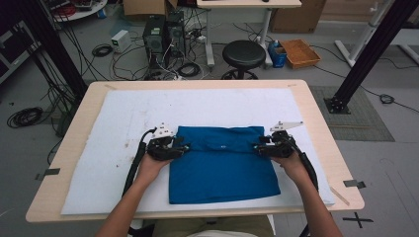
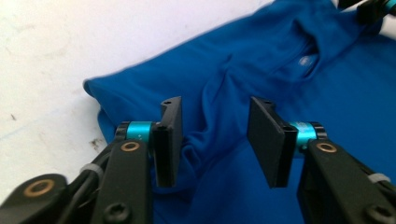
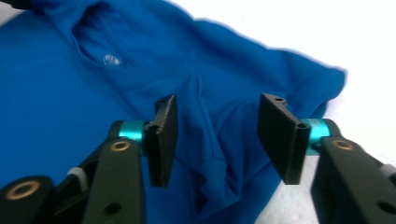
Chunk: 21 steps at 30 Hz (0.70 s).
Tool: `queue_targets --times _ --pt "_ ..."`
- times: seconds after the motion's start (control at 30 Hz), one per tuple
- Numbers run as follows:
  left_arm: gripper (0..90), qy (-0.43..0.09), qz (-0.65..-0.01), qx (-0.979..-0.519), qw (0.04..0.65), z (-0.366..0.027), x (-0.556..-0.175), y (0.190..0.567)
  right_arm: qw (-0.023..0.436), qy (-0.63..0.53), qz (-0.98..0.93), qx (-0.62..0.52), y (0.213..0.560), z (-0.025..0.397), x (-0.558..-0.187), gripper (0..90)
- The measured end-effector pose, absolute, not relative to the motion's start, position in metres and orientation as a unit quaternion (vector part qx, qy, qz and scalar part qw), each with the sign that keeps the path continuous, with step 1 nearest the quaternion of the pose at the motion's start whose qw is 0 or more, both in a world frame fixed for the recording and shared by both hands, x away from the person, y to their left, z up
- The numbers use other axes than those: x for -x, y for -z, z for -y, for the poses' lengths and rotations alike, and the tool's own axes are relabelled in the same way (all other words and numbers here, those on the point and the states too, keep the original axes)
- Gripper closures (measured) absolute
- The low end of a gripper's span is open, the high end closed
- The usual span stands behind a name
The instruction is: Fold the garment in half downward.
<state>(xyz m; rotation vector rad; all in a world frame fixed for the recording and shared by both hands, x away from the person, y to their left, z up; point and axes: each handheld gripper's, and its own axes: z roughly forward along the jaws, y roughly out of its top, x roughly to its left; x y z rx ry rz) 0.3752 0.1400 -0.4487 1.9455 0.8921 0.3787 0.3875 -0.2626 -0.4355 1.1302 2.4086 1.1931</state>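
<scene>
A folded blue garment (image 1: pixel 222 165) lies on the white mat, its collar band across the top with a small label (image 2: pixel 306 60). My left gripper (image 1: pixel 184 147) hovers at the garment's upper left corner, jaws apart over a fabric crease (image 2: pixel 212 140). My right gripper (image 1: pixel 258 147) hovers at the upper right corner, jaws also apart over a wrinkle (image 3: pixel 215 144). Neither holds any cloth. The label (image 3: pixel 111 59) shows in the right gripper view too.
A white mat (image 1: pixel 123 128) covers the wooden table (image 1: pixel 94 89). Beyond the table stand a black stool (image 1: pixel 243 54), computer towers (image 1: pixel 163 34), tangled cables and an orange crate (image 1: pixel 299 52). Black frame posts rise at both sides.
</scene>
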Motion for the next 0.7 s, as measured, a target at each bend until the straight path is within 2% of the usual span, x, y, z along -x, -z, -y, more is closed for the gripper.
queue_targets --times 0.03,0.1,0.13,0.2,0.37,0.57,0.7 --pt "70.8 -0.158 -0.37 -0.792 0.46 -0.139 -0.376 0.449 0.113 -0.402 -0.824 -0.382 0.437 0.262 -0.388 57.5" --pt "80.3 -0.16 -0.368 -0.793 0.458 -0.139 -0.375 0.449 0.116 -0.391 -0.831 -0.378 0.44 0.259 -0.389 68.0" --pt "82.8 -0.162 -0.369 -0.793 0.458 -0.138 -0.375 0.449 0.12 -0.387 -0.833 -0.376 0.441 0.258 -0.389 76.8" --pt "85.4 -0.17 -0.369 -0.793 0.455 -0.138 -0.373 0.448 0.123 -0.392 -0.832 -0.373 0.439 0.258 -0.388 84.1" --pt "86.0 -0.154 -0.37 -0.775 0.488 -0.146 -0.37 0.445 0.135 -0.412 -0.827 -0.358 0.432 0.261 -0.382 85.3" --pt "85.8 -0.15 -0.343 -0.757 0.536 -0.159 -0.353 0.429 0.134 -0.434 -0.824 -0.338 0.426 0.266 -0.374 85.2" --pt "85.7 -0.143 -0.318 -0.771 0.533 -0.166 -0.334 0.425 0.13 -0.437 -0.835 -0.309 0.422 0.27 -0.361 85.2"
